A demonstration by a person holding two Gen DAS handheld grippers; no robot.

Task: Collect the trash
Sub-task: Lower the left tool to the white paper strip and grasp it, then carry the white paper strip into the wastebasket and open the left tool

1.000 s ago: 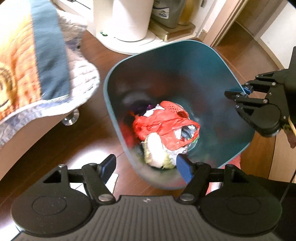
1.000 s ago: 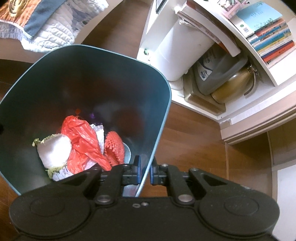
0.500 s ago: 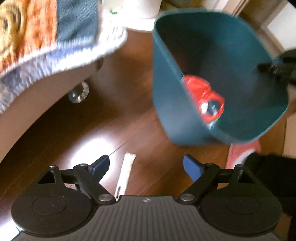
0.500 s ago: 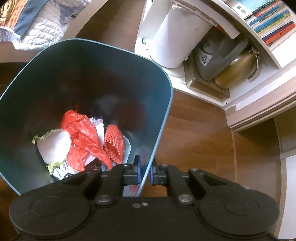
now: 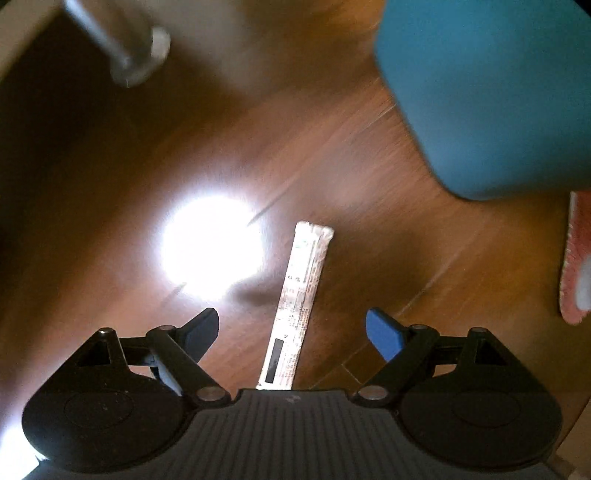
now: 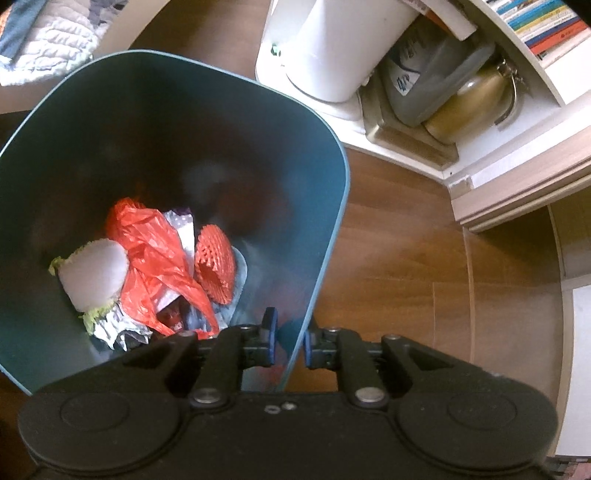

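A long white stick packet (image 5: 299, 302) with printed text lies on the wooden floor. My left gripper (image 5: 290, 321) points straight down over it, open, with a blue pad on either side of the packet's near half and neither touching it. The teal bin (image 5: 487, 92) stands to the upper right. In the right wrist view the bin (image 6: 221, 70) holds a red plastic bag (image 6: 155, 251), an orange foam net (image 6: 216, 266) and a white wad (image 6: 94, 273). My right gripper (image 6: 290, 343) straddles the bin's near rim; its jaws are opening, with a gap beside the wall.
A pink slipper (image 5: 574, 258) lies right of the packet, and a metal furniture leg (image 5: 147, 59) stands at the upper left. Beyond the bin are a white cylindrical appliance (image 6: 332, 48), a brass pot (image 6: 469, 107), shelved books (image 6: 543, 26) and a quilt (image 6: 48, 37).
My left gripper has dropped from above the bin's mouth down to the floor over the white packet, with its jaws a little wider. The right gripper's pads have parted slightly at the rim.
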